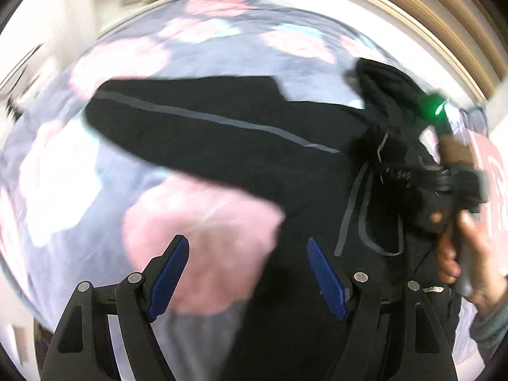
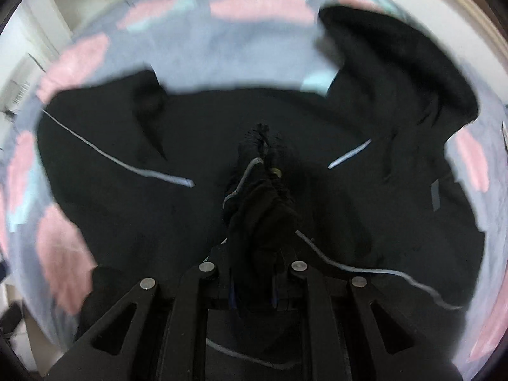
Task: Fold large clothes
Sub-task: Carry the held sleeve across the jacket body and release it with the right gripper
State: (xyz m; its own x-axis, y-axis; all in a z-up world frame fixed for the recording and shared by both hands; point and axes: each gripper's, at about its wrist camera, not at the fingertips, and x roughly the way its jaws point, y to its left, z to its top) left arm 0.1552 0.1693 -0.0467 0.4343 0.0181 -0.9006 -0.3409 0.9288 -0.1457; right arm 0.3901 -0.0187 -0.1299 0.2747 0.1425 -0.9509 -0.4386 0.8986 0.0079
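A large black garment with thin grey stripes [image 1: 222,133] lies spread on a bed; it fills the right wrist view [image 2: 158,209]. One sleeve stretches to the left, the other [image 2: 397,63] lies bunched at the far right. My left gripper [image 1: 247,273] is open and empty, hovering over the garment's near edge and the bedspread. My right gripper [image 2: 254,247] is shut on a bunched fold of the black garment [image 2: 260,190], with a grey drawstring hanging from it. It shows in the left wrist view [image 1: 451,177] at the right, held by a hand.
The bedspread [image 1: 95,174] is grey-blue with pink and white flower patches and covers the whole bed. A wooden headboard or frame [image 1: 428,16] curves along the far right. White walls and furniture stand beyond the bed's left side.
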